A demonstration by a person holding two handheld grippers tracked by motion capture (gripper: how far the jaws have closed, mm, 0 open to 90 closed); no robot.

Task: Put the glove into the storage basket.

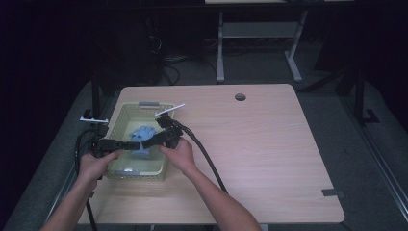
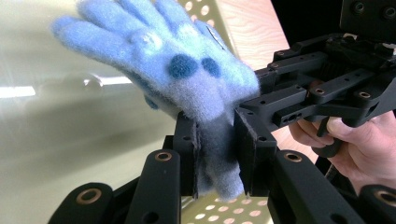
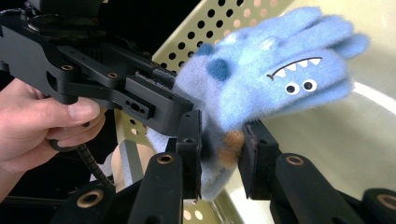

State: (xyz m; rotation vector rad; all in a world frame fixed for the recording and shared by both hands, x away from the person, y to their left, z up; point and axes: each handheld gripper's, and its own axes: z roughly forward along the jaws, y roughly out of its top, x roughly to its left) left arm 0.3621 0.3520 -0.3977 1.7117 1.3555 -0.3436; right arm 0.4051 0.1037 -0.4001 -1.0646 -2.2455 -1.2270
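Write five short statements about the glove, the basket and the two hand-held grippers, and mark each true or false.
1. Both hand-held grippers grip the same blue glove. True: the left hand-held gripper and the right hand-held gripper each clamp its cuff end.
2. The glove is plain, with no pattern. False: it bears dark blue spots, two small eyes and a toothed mouth.
3. The glove is over a pale green perforated basket. True.
4. The basket stands on the right half of the table. False: it stands near the table's left edge.
5. The right hand-held gripper's jaws are open and hold nothing. False: they are closed on the glove.
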